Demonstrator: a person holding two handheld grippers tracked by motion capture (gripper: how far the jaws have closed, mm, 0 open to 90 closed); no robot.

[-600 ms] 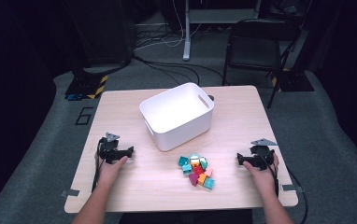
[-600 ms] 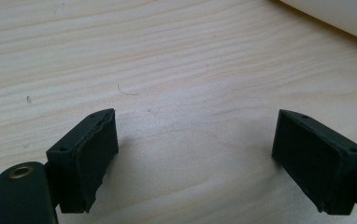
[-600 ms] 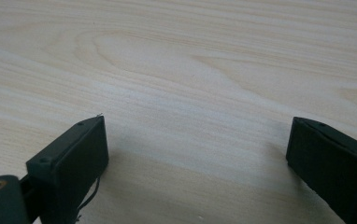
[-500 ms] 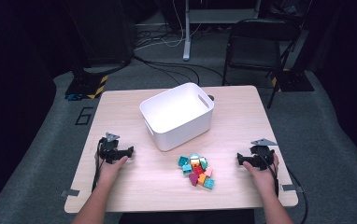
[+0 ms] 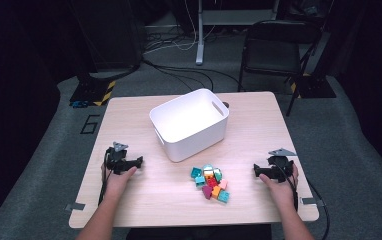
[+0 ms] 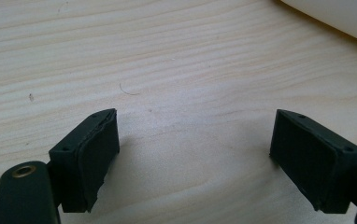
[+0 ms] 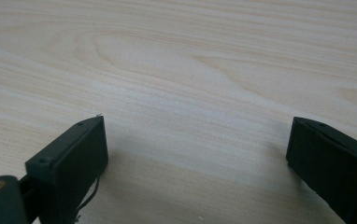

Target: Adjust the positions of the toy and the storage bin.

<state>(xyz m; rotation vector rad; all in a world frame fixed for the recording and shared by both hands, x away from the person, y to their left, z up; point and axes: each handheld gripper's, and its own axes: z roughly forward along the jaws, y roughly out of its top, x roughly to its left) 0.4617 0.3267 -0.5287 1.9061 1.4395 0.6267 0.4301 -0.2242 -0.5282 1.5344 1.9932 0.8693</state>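
Both tongs rest spread wide with nothing between their jaws: the left tongs (image 5: 138,161) at about eight o'clock on the tabletop (image 5: 144,200), the right tongs (image 5: 257,171) at about four o'clock. Compared with half a second ago, neither hand has shifted and the pile is untouched, so I judge the work has not begun. The colored blocks (image 5: 210,182) lie in a heap near six o'clock, between the two hands, just in front of the empty white bin (image 5: 191,125) at center. From above, blocks, bin and hands all show; the left gripper view adds bare wood grain between its pads (image 6: 97,154) and a corner of the bin, while the right gripper view gives wood alone.
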